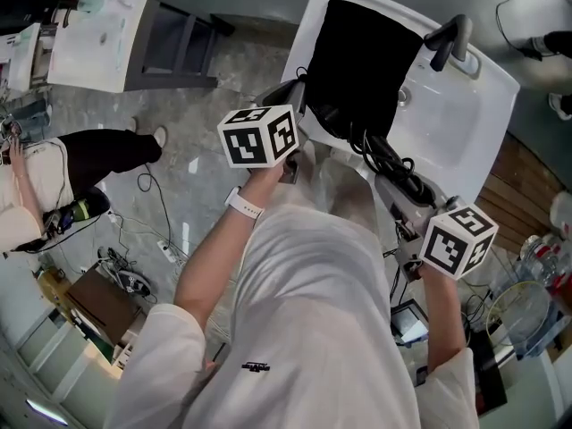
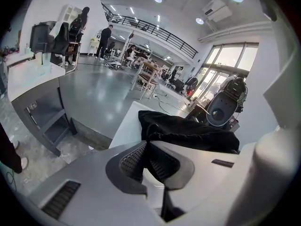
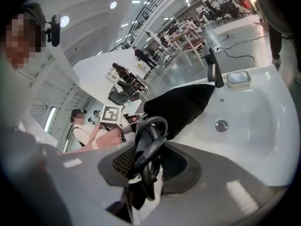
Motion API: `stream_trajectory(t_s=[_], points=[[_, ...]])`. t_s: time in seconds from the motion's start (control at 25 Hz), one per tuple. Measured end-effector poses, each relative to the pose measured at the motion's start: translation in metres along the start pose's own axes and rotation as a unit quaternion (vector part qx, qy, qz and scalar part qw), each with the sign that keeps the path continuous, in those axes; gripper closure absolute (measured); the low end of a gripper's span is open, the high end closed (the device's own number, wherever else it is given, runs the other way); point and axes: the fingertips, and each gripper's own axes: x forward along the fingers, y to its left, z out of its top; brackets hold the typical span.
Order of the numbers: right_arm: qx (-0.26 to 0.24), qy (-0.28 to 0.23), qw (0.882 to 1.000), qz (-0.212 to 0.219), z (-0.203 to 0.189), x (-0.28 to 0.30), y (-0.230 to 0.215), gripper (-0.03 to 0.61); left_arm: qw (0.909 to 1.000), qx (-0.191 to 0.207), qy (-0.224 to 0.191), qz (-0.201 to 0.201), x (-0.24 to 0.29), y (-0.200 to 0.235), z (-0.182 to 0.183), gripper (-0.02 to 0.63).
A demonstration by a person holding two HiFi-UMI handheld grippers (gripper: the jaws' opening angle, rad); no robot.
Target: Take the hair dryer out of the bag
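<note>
A black cloth bag (image 1: pixel 362 61) lies in a white sink (image 1: pixel 465 105), its mouth toward me. My left gripper (image 1: pixel 299 92) is shut on the bag's near edge; in the left gripper view black fabric (image 2: pixel 188 133) is pinched between the pads of this gripper (image 2: pixel 149 147). The hair dryer (image 1: pixel 393 164), black with its cord looped round it, sticks out of the bag's mouth, and its far end is hidden by fabric. My right gripper (image 1: pixel 398 186) is shut on it. In the right gripper view the handle and cord loops (image 3: pixel 146 131) sit between the jaws of the right gripper (image 3: pixel 146 147), in front of the bag (image 3: pixel 181 105).
A dark faucet (image 1: pixel 450 38) stands on the sink's far rim, and a drain (image 3: pixel 221 125) shows in the basin. A white table (image 1: pixel 98 34) stands at the upper left. A seated person (image 1: pixel 54 177) and floor cables (image 1: pixel 152 239) are at the left.
</note>
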Motion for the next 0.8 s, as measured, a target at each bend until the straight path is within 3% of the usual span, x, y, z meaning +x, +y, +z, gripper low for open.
stream_trajectory(t_s=[0.52, 0.8], points=[[-0.006, -0.026, 0.997, 0.070, 0.002, -0.053, 0.048, 0.448, 0.9998, 0.009, -0.007, -0.015, -0.006, -0.010, 0.012, 0.591], [0.043, -0.041, 0.991, 0.117, 0.003, -0.075, 0.068, 0.448, 0.9993, 0.009, -0.018, -0.031, -0.014, -0.014, 0.018, 0.592]])
